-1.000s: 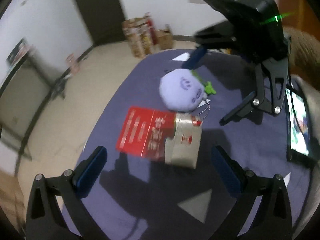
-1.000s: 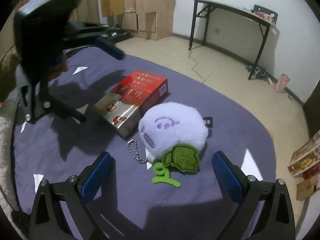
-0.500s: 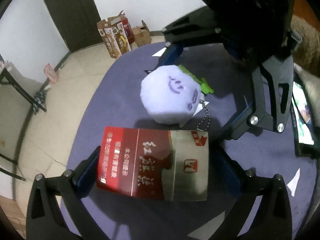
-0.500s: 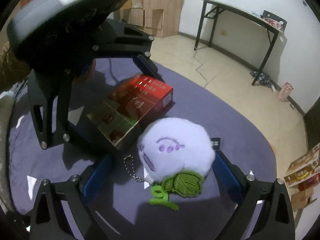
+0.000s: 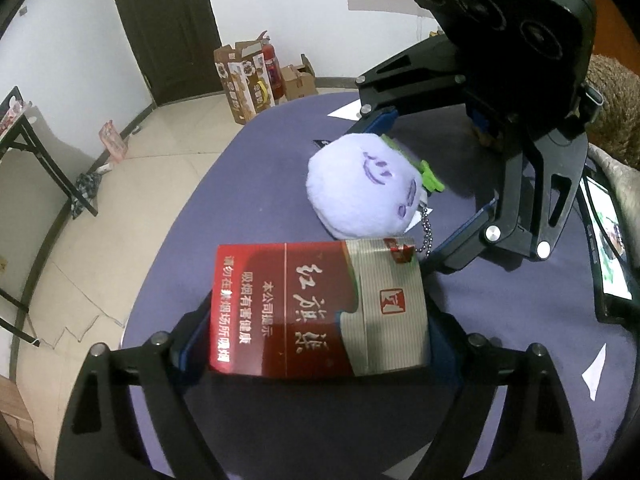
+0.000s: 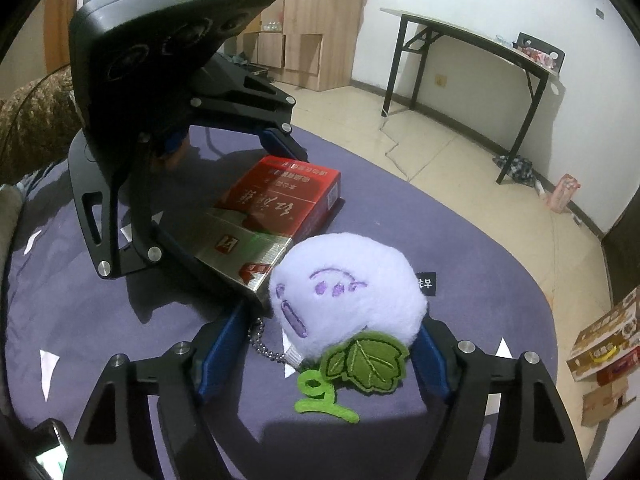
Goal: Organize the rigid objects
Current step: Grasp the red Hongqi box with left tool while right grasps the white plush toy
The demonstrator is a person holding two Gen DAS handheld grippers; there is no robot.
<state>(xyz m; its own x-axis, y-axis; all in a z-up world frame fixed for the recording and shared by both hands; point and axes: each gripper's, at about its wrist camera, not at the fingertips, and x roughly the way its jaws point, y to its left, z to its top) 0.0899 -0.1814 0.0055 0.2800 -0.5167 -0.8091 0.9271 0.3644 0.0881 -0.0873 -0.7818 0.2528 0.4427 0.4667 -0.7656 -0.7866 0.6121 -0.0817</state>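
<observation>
A red and gold box [image 5: 316, 306] lies flat on the purple table [image 5: 500, 360]. My left gripper [image 5: 312, 336] is open, with its blue fingers on either side of the box. The box also shows in the right wrist view [image 6: 272, 216], with the left gripper [image 6: 256, 184] straddling it. A lilac plush ball [image 6: 348, 292] with a green leaf and a bead chain sits just past the box. My right gripper [image 6: 320, 340] is open around the plush, which also shows in the left wrist view [image 5: 364, 184].
A phone [image 5: 608, 248] lies at the table's right edge. White paper scraps [image 5: 596, 368] dot the cloth. Cardboard boxes [image 5: 248, 76] stand on the floor by a dark door. A black-legged desk [image 6: 472, 60] stands by the far wall.
Both grippers have moved in and down. The left fingers now straddle the box, and the right fingers now straddle the plush. Box and plush have stayed on the table.
</observation>
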